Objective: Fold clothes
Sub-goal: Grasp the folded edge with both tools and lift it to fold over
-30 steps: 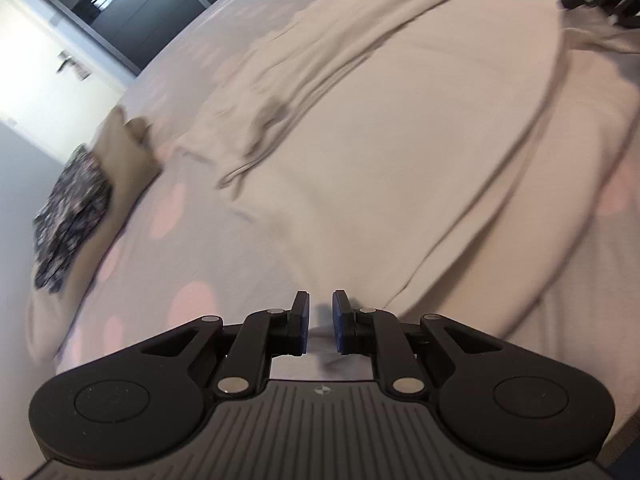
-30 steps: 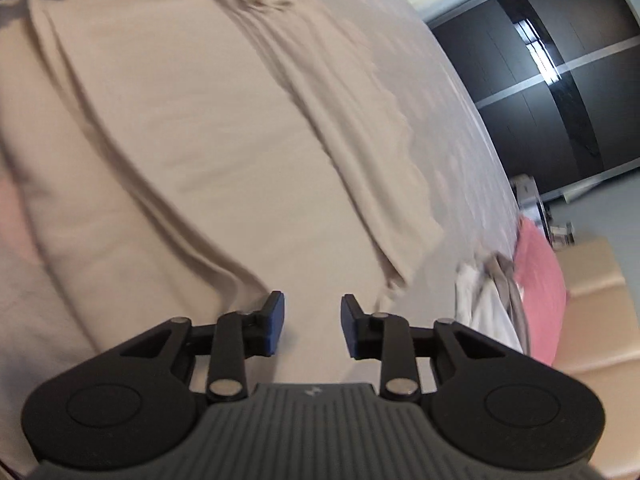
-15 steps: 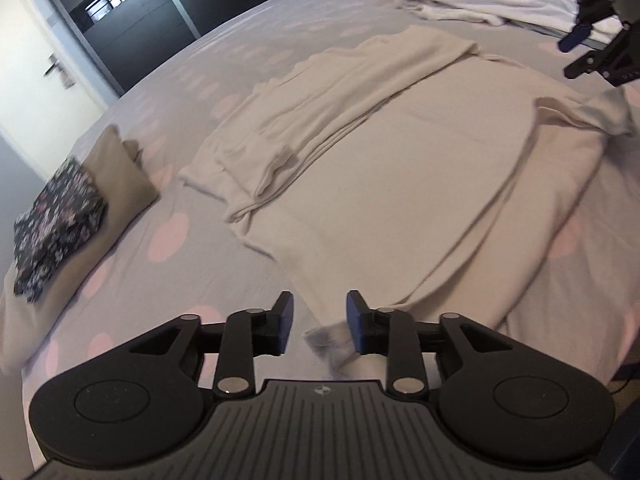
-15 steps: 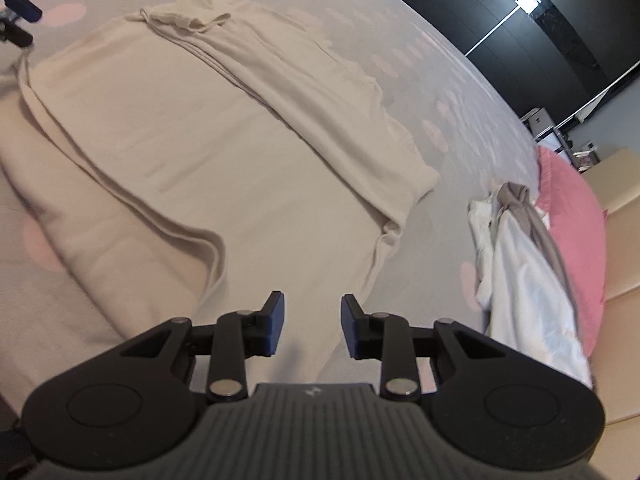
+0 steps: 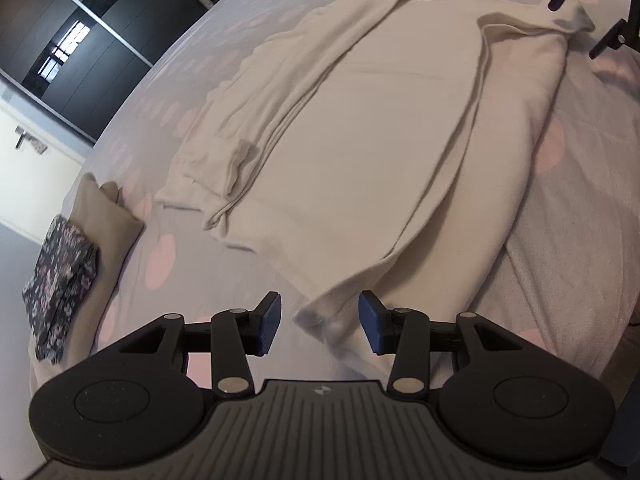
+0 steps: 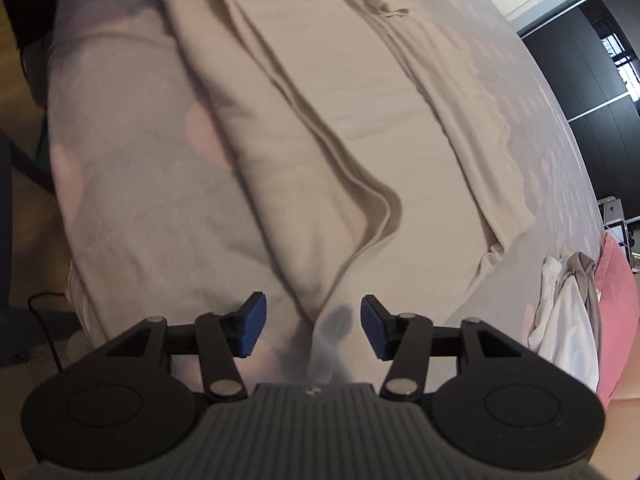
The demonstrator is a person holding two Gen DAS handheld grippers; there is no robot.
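A: Report pose and jaws.

B: Both my grippers point steeply down. Left gripper (image 5: 319, 322): jaws opening, garment corner between them, ungripped. Right gripper (image 6: 310, 328): jaws opening, holding nothing.

A: Garment position?

B: Beige garment (image 5: 380, 140) lies partly folded on the dotted bed (image 5: 580, 208). No legible writing.

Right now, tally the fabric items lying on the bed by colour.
Beige: 2, the half-folded beige garment and the beige folded cloth under the floral one.
Dark floral: 1, folded cloth.
White: 1, crumpled garment.
Pink: 1, pillow.
Total: 5
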